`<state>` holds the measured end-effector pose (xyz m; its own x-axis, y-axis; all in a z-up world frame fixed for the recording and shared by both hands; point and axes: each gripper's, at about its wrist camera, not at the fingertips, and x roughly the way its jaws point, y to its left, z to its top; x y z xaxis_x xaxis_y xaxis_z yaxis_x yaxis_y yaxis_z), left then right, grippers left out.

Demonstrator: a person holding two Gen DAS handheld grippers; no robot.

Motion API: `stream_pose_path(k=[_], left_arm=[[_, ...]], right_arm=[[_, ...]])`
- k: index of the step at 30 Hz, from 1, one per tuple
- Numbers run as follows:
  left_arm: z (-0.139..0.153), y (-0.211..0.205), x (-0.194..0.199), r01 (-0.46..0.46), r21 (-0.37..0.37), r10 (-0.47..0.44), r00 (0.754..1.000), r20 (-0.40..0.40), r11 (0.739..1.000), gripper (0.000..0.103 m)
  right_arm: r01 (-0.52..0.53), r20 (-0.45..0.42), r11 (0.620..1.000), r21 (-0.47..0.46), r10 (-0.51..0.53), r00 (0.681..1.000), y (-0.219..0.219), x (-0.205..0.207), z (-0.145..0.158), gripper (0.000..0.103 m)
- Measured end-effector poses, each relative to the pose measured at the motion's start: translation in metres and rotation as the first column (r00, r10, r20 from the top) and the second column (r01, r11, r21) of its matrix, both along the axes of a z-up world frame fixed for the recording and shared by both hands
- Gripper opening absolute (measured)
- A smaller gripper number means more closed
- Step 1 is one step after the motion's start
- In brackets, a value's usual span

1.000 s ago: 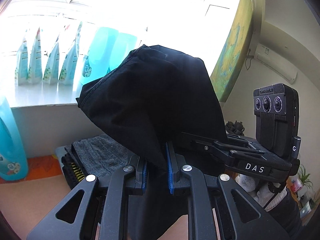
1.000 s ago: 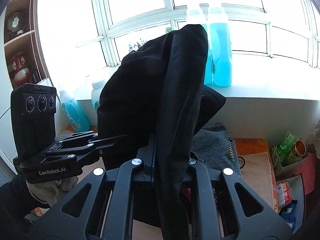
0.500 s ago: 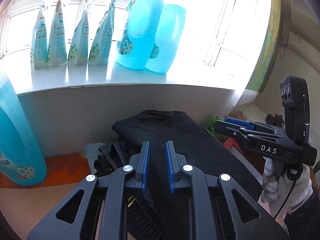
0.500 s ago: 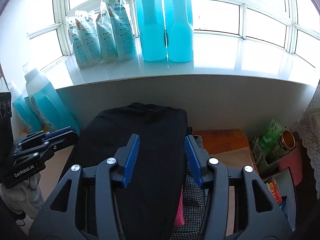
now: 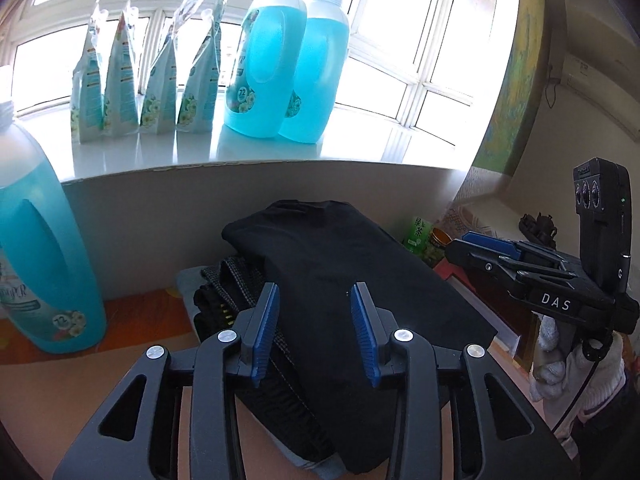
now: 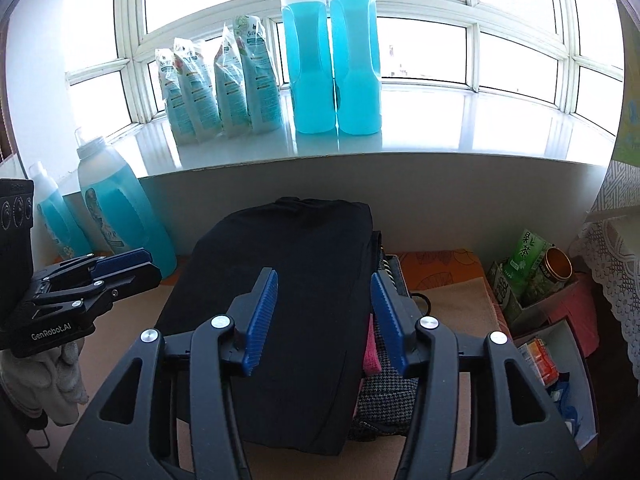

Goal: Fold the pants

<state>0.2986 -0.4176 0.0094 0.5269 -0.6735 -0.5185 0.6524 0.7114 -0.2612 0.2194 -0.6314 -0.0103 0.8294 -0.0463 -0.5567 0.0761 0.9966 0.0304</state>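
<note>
The black pants (image 5: 352, 280) lie folded flat on top of a stack of folded clothes, also in the right wrist view (image 6: 288, 276). My left gripper (image 5: 316, 300) is open and empty just above the pants' near end. My right gripper (image 6: 324, 288) is open and empty above the same pants. Each gripper shows in the other's view, the right one (image 5: 492, 248) at the right, the left one (image 6: 120, 264) at the left.
Under the pants lie a houndstooth garment (image 6: 384, 396), a pink one (image 6: 372, 356) and dark folded clothes (image 5: 224, 284). Blue detergent bottles (image 6: 332, 60) and refill pouches (image 6: 216, 88) stand on the windowsill. A big blue bottle (image 5: 36, 248) stands left. Boxes with a tea carton (image 6: 524, 260) sit right.
A second ago both grippers held the pants up, shut on them. They laid the pants on the stack, let go, and both jaws have opened wider since.
</note>
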Motion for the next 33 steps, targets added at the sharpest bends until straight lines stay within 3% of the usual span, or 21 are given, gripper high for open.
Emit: stream_pose_path(k=[7,11,14,17,22,24,25,28,33], left_arm=[[-0.001,0.019,-0.039,0.030,0.022,-0.030,1.000,0.006,0.999,0.035],[0.004,0.032,-0.064,0.039,0.022,-0.039,0.999,0.017,0.999,0.035],[0.010,0.042,-0.085,0.046,0.032,-0.047,0.998,0.046,0.998,0.036],[0.015,0.050,-0.106,0.052,0.044,-0.055,0.996,0.075,0.998,0.048],[0.018,0.065,-0.140,0.059,0.059,-0.066,0.991,0.120,0.997,0.049],[0.017,0.072,-0.151,0.068,0.057,-0.074,0.991,0.114,0.996,0.059],[0.016,0.076,-0.155,0.069,0.052,-0.074,0.991,0.108,0.996,0.061],[0.015,0.090,-0.171,0.062,0.040,-0.066,0.992,0.109,0.997,0.061],[0.009,0.113,-0.194,0.056,0.022,-0.057,0.996,0.075,0.998,0.071]], right_arm=[[0.034,0.027,0.999,-0.026,-0.033,0.999,0.019,-0.052,-0.004,0.051],[0.056,0.045,0.997,-0.045,-0.054,0.998,0.033,-0.082,-0.006,0.057],[0.053,0.055,0.998,-0.020,-0.052,0.997,0.042,-0.106,-0.007,0.057],[0.058,0.065,0.998,-0.007,-0.058,0.996,0.051,-0.127,-0.008,0.059],[0.080,0.066,0.996,-0.030,-0.078,0.995,0.069,-0.161,-0.013,0.059],[0.086,0.067,0.996,-0.032,-0.084,0.994,0.076,-0.175,-0.014,0.059],[0.085,0.069,0.996,-0.024,-0.083,0.994,0.079,-0.182,-0.015,0.061],[0.097,0.106,0.995,-0.002,-0.096,0.990,0.088,-0.207,-0.015,0.088],[0.152,0.142,0.988,-0.022,-0.147,0.979,0.111,-0.245,-0.014,0.096]])
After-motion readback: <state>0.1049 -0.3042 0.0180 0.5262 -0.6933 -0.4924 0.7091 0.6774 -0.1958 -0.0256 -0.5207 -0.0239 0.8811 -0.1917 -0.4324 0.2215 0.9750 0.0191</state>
